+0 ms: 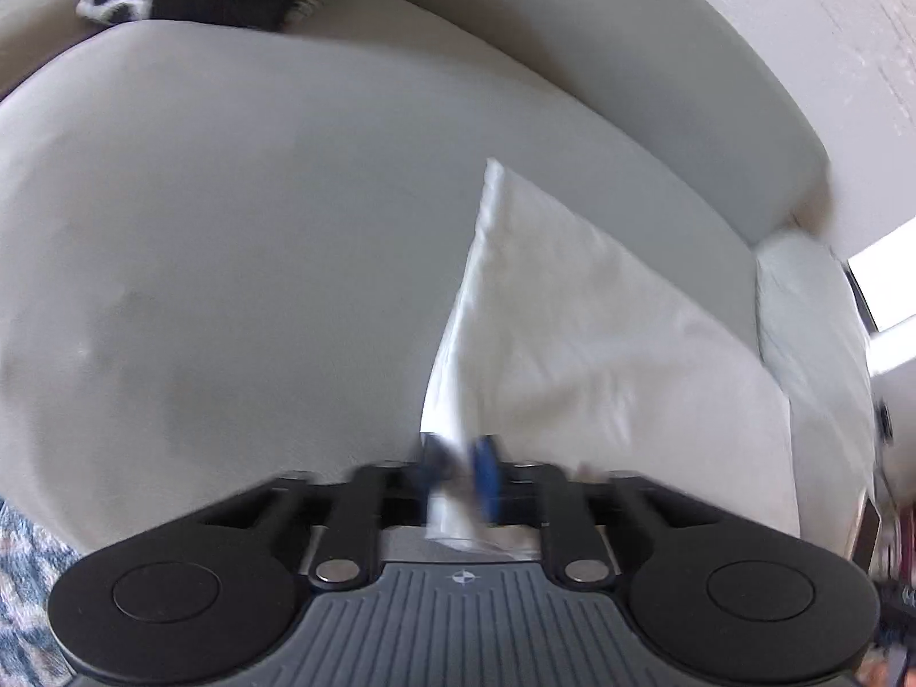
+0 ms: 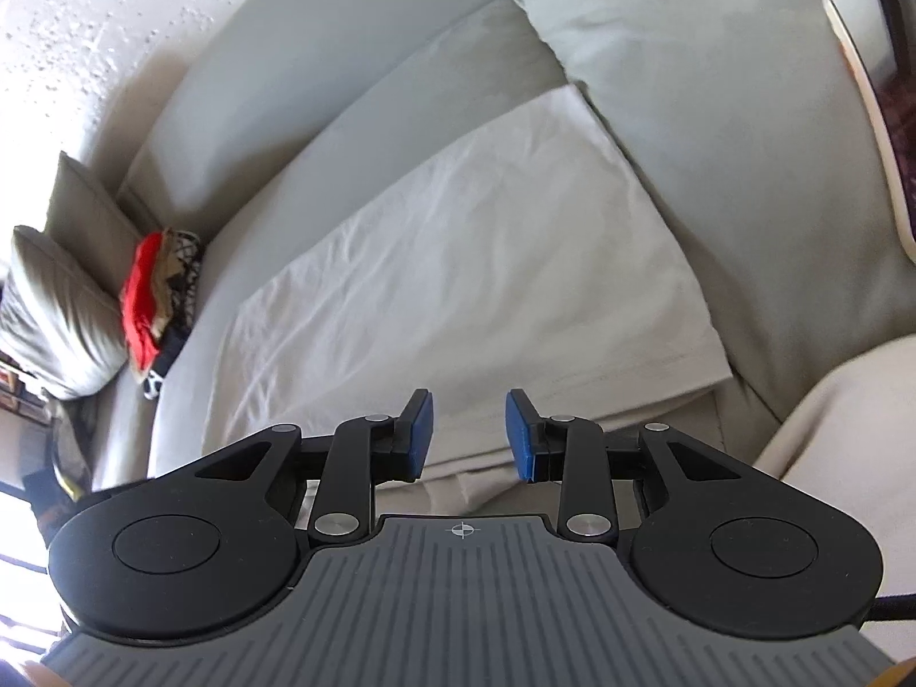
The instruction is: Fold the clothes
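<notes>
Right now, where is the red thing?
In the right wrist view, the red cloth sits far left on the sofa seat, atop a small clothes pile against the grey cushion.

Pale grey sofa (image 2: 355,114) filling both views, seat cushion (image 1: 229,229) broad and bare. Rough white textured wall (image 2: 86,11) at eleven o'clock. Grey throw pillow (image 2: 63,309) at nine o'clock. Bright daylight at lower left. Patterned blue rug (image 1: 23,561) at eight o'clock.
</notes>
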